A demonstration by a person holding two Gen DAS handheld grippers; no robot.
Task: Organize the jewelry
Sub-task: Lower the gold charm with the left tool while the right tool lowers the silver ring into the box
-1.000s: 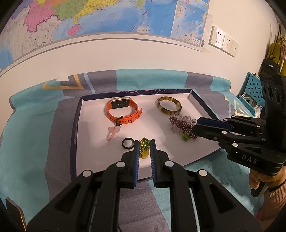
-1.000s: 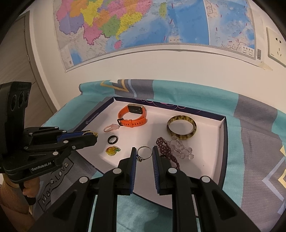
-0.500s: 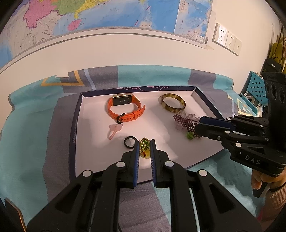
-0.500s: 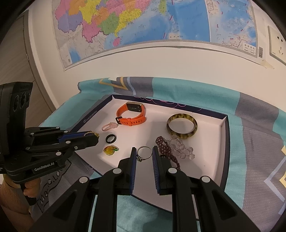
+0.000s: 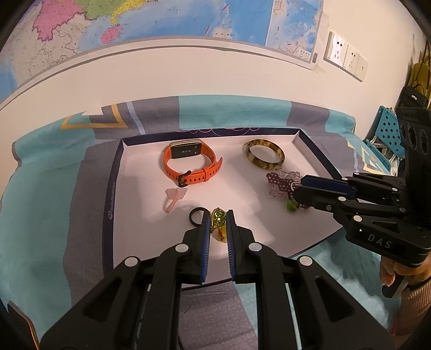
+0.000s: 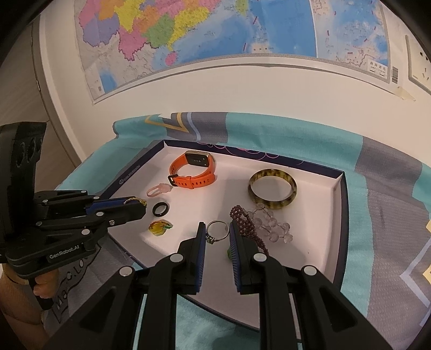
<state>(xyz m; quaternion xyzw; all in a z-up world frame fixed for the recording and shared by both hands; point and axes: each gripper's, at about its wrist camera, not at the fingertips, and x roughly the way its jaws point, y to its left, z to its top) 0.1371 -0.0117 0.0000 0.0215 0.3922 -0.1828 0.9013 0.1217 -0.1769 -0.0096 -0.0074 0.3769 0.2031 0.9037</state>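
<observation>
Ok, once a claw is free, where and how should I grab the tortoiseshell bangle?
Take the tortoiseshell bangle by its band on the side facing the orange watch. Come straight down and straddle the band, inside and outside. It lies flat in the tray, so its hole opens upward, and the clear beads crowd its near edge.

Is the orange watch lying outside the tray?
No, the orange watch lies inside the tray, near its far wall.

A wall map [image 5: 161, 24] hangs above a teal-and-grey cloth [image 5: 48, 188].
</observation>
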